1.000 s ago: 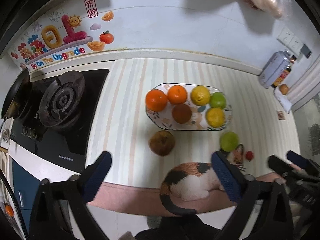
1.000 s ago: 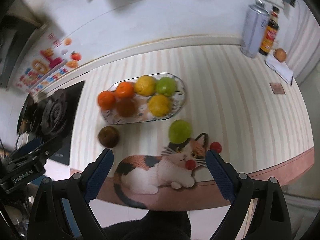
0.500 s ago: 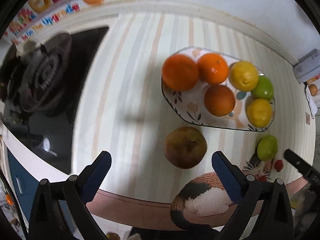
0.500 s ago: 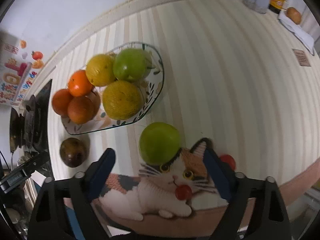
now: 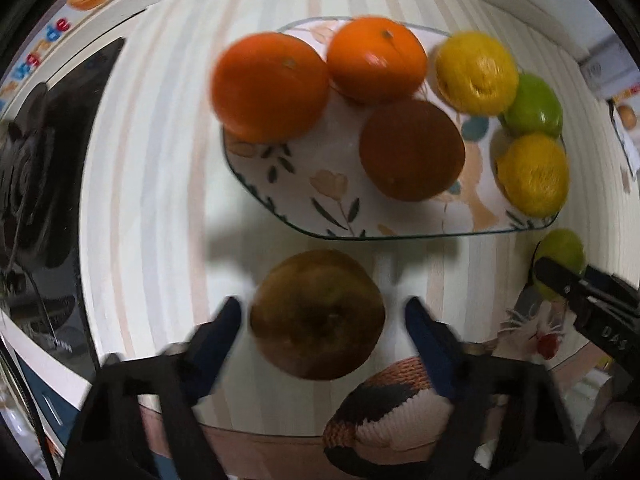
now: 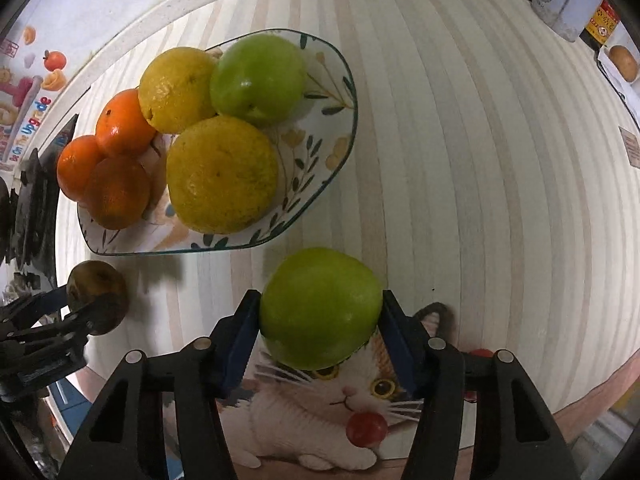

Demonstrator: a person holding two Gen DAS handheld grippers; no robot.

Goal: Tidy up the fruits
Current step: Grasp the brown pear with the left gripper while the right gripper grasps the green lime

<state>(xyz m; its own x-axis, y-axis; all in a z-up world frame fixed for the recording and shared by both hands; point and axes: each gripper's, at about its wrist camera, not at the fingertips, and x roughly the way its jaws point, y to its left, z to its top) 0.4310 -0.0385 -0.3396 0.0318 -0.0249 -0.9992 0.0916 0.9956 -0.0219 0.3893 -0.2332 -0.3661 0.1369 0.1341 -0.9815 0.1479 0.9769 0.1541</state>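
The striped bench (image 6: 480,160) carries a floral plate (image 6: 340,92) loaded with oranges, lemons and a green fruit. Just in front of it, the left tongs (image 5: 322,320) are closing around a brown fruit (image 5: 316,314), pads not yet touching. The right tongs (image 6: 320,312) are closing with both pads against a green apple (image 6: 320,306).

Green apple (image 6: 320,308) and brown pear (image 5: 316,314) on striped counter, just beside fruit-filled floral plate (image 6: 336,152)
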